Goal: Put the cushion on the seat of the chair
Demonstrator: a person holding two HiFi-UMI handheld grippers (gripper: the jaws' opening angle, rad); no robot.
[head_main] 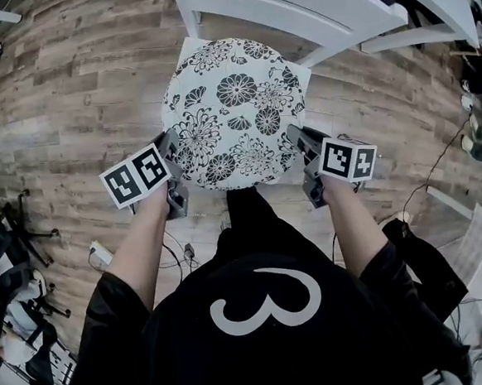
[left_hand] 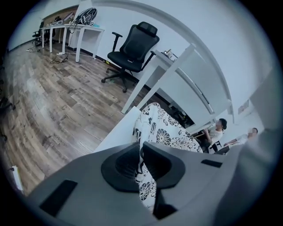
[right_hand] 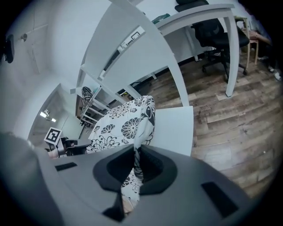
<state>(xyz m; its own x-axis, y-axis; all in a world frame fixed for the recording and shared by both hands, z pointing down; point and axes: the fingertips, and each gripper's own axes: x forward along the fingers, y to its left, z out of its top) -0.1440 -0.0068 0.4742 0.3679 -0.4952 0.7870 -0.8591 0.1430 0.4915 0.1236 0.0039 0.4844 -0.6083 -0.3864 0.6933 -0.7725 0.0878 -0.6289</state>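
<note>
Head view is showing the round black-and-white floral cushion (head_main: 236, 109) spreading over the white chair seat (head_main: 305, 73), with only the seat's far left corner and right edge peeking out around it. The left hand-held gripper (head_main: 171, 147) is pinching the cushion's rim towards the seat's near left corner, and the right hand-held gripper (head_main: 296, 137) is pinching the rim towards the near right corner. The wooden floor (head_main: 75, 92) is lying all around.

Left gripper view is showing the left hand-held gripper (left_hand: 140, 163) clenching a thin fold of the cushion (left_hand: 170, 134) between its dark pads. The fabric is rising out of the jaws and arching above the seat (left_hand: 117, 132). A black office chair (left_hand: 132, 48) is standing well apart on the floor (left_hand: 48, 101).

Right gripper view is showing the right hand-held gripper (right_hand: 136, 165) likewise clamping the cushion (right_hand: 121, 123) by its rim, the seat (right_hand: 174, 128) showing bare beside it. Whether the cushion's far side is touching the seat cannot be told.
</note>
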